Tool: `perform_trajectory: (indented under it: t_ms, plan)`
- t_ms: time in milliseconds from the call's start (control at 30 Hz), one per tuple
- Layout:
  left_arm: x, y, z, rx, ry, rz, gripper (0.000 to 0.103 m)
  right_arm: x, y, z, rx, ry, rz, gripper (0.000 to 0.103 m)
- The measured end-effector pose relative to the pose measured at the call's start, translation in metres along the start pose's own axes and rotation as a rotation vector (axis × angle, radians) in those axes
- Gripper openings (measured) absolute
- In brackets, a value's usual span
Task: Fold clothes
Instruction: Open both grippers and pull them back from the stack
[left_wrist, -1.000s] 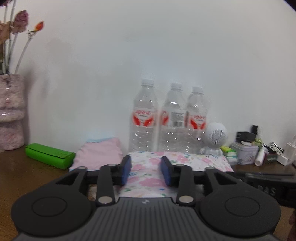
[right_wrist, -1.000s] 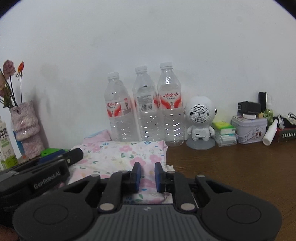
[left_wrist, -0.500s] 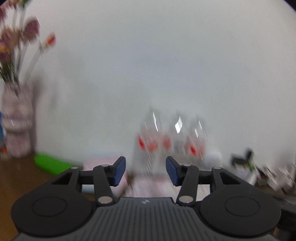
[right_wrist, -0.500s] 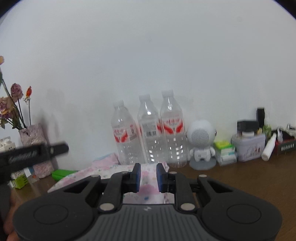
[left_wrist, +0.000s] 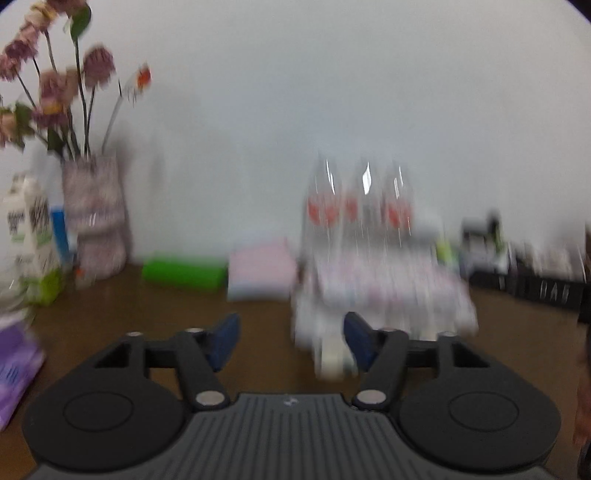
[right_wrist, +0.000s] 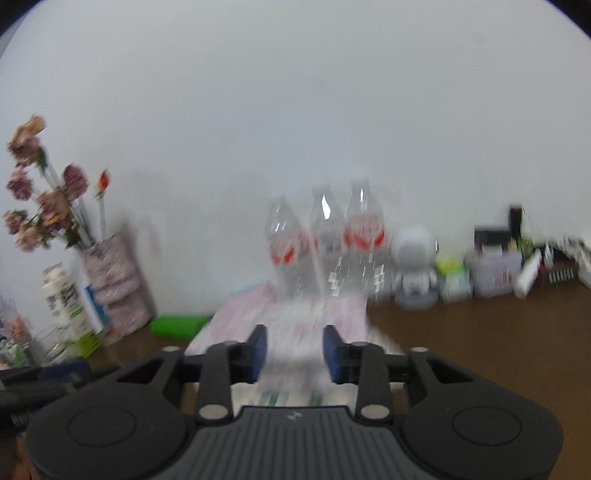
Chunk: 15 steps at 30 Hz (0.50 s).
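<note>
Hovering empty with jaws spread, left gripper (left_wrist: 290, 341) and right gripper (right_wrist: 293, 349) face the folded floral garment (right_wrist: 295, 325).

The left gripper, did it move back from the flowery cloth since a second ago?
Yes. The left gripper has pulled back and away from the flowery cloth; bare table now shows ahead of its open jaws, and the water bottles look farther off.
</note>
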<state>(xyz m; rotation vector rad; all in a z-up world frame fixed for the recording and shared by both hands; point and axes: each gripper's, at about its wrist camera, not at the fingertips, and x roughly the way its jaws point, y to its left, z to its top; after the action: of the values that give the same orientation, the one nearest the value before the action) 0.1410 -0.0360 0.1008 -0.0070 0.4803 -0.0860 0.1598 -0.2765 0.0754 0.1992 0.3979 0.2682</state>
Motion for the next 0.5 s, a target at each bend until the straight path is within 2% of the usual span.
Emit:
perform_trajectory:
  t_ms: [67, 100, 200, 233, 300, 400, 467, 500]
  plan:
    - [-0.019, 0.0, -0.024, 0.005, 0.077, -0.015, 0.074, -0.023, 0.011, -0.029, -0.009, 0.062, 0.011, 0.046]
    - [-0.029, 0.0, -0.038, 0.0, 0.105, -0.024, 0.078, -0.035, 0.017, -0.045, -0.016, 0.094, 0.017, 0.051]
    - [-0.058, 0.001, -0.08, -0.011, 0.155, 0.0, 0.082, -0.071, 0.037, -0.09, -0.059, 0.18, 0.022, 0.062]
    - [-0.066, 0.001, -0.092, -0.013, 0.164, 0.009, 0.082, -0.083, 0.045, -0.103, -0.085, 0.195, 0.025, 0.07]
    - [-0.08, 0.004, -0.112, -0.007, 0.174, 0.04, 0.087, -0.105, 0.06, -0.129, -0.148, 0.213, 0.01, 0.08]
    - [-0.096, 0.012, -0.135, -0.005, 0.182, 0.094, 0.094, -0.126, 0.073, -0.154, -0.195, 0.234, -0.034, 0.082]
    - [-0.1, 0.018, -0.141, -0.018, 0.185, 0.091, 0.096, -0.134, 0.076, -0.16, -0.19, 0.225, -0.041, 0.084]
    - [-0.102, 0.021, -0.144, -0.024, 0.187, 0.089, 0.1, -0.139, 0.077, -0.162, -0.181, 0.215, -0.044, 0.089]
